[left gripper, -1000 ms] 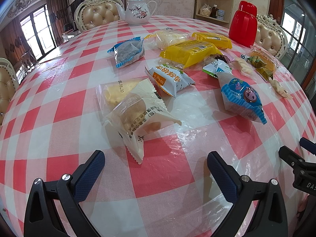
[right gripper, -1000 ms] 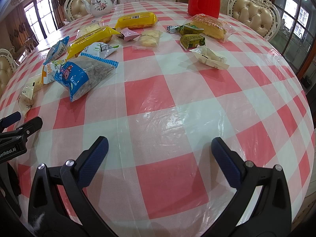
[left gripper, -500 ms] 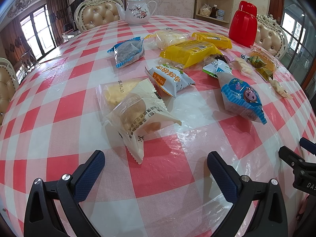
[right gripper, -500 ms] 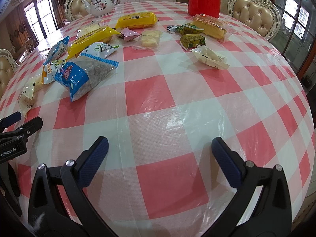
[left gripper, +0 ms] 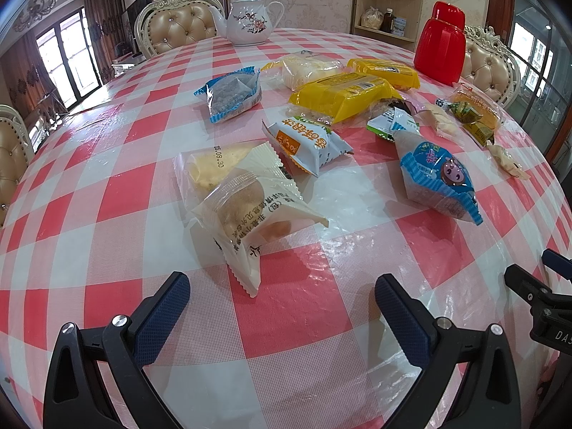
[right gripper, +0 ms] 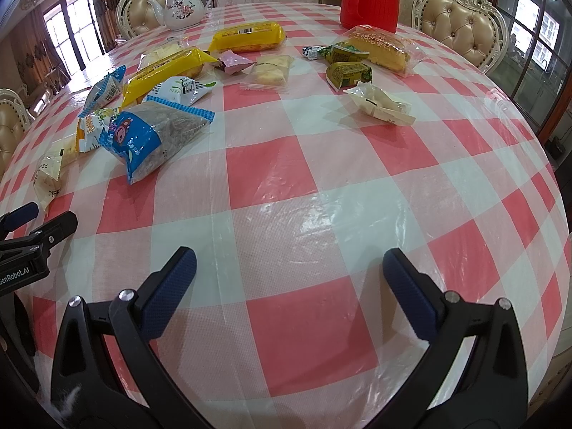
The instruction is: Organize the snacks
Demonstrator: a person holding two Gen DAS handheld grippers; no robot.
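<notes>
Several wrapped snacks lie scattered on a red-and-white checked tablecloth (left gripper: 118, 196). In the left wrist view my left gripper (left gripper: 282, 295) is open and empty, just short of a clear-wrapped pastry (left gripper: 250, 214) that overlaps a yellow cake pack (left gripper: 209, 169). Beyond lie a white-orange pack (left gripper: 307, 143), a blue pack (left gripper: 436, 178), a blue-edged pack (left gripper: 232, 94) and yellow bars (left gripper: 339, 94). In the right wrist view my right gripper (right gripper: 289, 268) is open and empty over bare cloth, well short of the blue pack (right gripper: 153, 136) and a clear-wrapped snack (right gripper: 379, 105).
A white teapot (left gripper: 250, 23) and a red thermos jug (left gripper: 439, 52) stand at the far side. Padded chairs (right gripper: 461, 25) ring the round table. A sandwich-cake pack (right gripper: 379, 48) and green packs (right gripper: 348, 71) lie far right. The table's near edge curves away at the right (right gripper: 550, 250).
</notes>
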